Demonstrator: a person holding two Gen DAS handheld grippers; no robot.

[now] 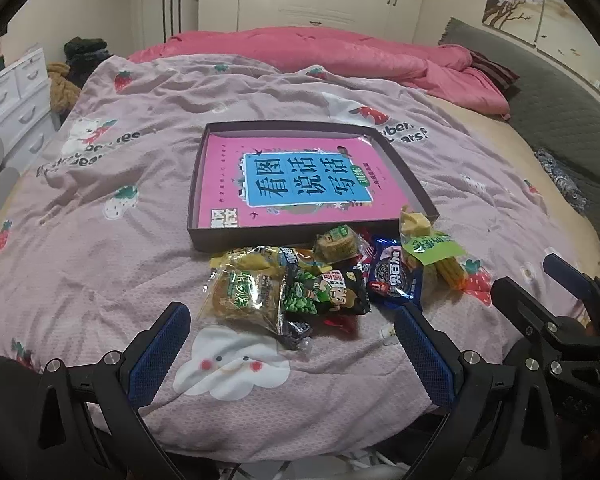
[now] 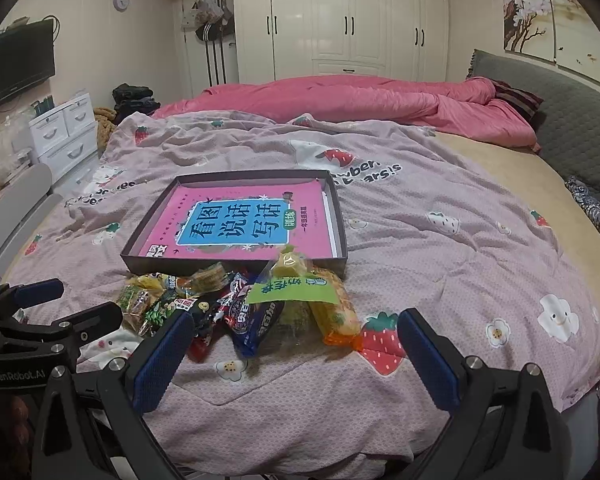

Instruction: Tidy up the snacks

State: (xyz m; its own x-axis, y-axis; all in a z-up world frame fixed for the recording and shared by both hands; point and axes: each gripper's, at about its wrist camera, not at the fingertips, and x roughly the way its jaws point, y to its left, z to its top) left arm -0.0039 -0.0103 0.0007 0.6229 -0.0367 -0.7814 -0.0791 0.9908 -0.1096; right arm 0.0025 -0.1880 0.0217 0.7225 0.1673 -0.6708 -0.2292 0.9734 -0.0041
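Crinkly plastic snack packets [image 1: 300, 280] lie just beyond the left gripper [image 1: 296, 340] and right gripper [image 2: 296, 344], both spread wide, empty.

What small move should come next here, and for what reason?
Probably lower the left gripper onto the clear green-label snack packet at the near edge of the snack pile. Both it and the right gripper are open and hold nothing. Every snack lies on the quilt outside the shallow dark box, which holds only a pink book.
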